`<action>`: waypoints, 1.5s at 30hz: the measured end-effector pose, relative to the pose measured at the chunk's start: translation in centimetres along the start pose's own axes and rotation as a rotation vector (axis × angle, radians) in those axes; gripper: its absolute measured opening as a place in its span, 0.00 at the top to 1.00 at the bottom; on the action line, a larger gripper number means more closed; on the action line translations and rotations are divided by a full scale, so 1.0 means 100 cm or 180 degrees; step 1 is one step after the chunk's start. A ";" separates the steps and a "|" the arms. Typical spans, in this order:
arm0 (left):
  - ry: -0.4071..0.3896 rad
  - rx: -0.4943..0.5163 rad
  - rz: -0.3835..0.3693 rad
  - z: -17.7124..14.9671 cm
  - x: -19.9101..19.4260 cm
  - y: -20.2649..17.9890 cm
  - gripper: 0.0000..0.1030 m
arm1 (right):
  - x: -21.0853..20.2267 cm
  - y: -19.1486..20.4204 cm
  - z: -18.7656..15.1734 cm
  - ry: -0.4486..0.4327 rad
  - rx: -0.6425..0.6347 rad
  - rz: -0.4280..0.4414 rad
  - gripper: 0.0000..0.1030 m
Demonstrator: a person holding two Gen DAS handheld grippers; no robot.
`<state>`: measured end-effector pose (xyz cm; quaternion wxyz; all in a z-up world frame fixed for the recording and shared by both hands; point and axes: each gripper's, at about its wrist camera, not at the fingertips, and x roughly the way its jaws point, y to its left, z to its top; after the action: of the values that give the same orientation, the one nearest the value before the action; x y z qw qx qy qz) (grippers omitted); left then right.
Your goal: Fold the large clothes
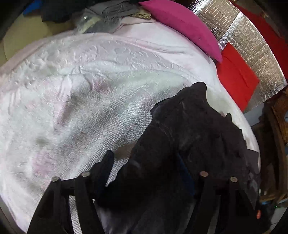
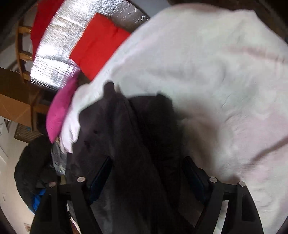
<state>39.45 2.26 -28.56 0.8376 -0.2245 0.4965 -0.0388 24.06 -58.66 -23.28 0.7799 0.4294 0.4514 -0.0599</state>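
A pale pink-white bedspread (image 1: pixel 90 93) covers the bed and fills most of what can be seen. A dark charcoal garment (image 1: pixel 189 140) lies bunched at its near edge, draped up between both grippers. Beyond it, along the silver quilted foil panel (image 1: pixel 239 36), sit a red cushion (image 1: pixel 235 77) and a magenta pillow (image 1: pixel 181 23); a heap of grey and dark clothes (image 1: pixel 100 14) lies at the far left. The left gripper (image 1: pixel 154 167) has cloth bunched between its fingers, but whether they pinch it I cannot tell. The right gripper (image 2: pixel 145 167) likewise straddles the garment, its grip unclear through blur.
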 end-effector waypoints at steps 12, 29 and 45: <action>-0.0043 0.0095 0.0035 0.001 -0.001 0.001 0.33 | 0.001 -0.006 -0.010 -0.0200 0.0135 -0.0116 0.53; -0.0692 0.0386 0.0185 -0.003 -0.035 -0.034 0.34 | -0.006 0.135 -0.006 -0.0397 -0.1044 -0.0006 0.28; -0.0448 0.1391 0.0507 -0.012 -0.002 -0.073 0.33 | 0.089 0.146 0.045 -0.0096 -0.0599 0.0062 0.37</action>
<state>39.43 -4.62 -25.86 0.8992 -0.0003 0.4329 -0.0634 39.21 -50.23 -19.99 0.8241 0.3576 0.4391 -0.0160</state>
